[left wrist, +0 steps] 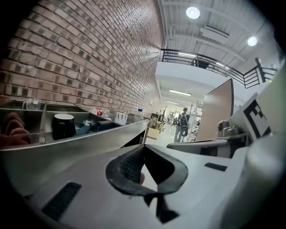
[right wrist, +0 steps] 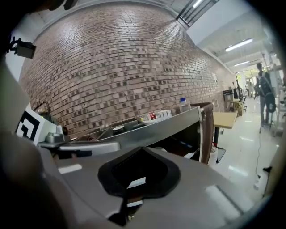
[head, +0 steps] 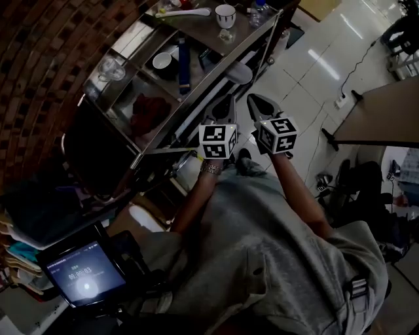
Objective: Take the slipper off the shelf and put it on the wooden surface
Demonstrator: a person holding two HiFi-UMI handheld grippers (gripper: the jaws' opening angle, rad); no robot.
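A metal shelf unit (head: 196, 85) stands against the brick wall. In one of its compartments lies a dark red soft item (head: 147, 112); its edge shows at the far left of the left gripper view (left wrist: 13, 129), and I cannot tell whether it is the slipper. My left gripper (head: 226, 103) and right gripper (head: 260, 103) are held side by side above the shelf's front rail. Both are shut with nothing between the jaws, as the left gripper view (left wrist: 144, 150) and right gripper view (right wrist: 142, 151) show. A brown wooden table (head: 383, 114) stands off to the right.
On the shelf are a black mug (left wrist: 63, 126), a white cup (head: 225, 14), a glass (head: 111, 67) and a blue item (head: 184, 65). A lit screen (head: 85, 276) sits at lower left. A cable runs over the white tiled floor (head: 314, 65). A person (left wrist: 183, 121) walks far off.
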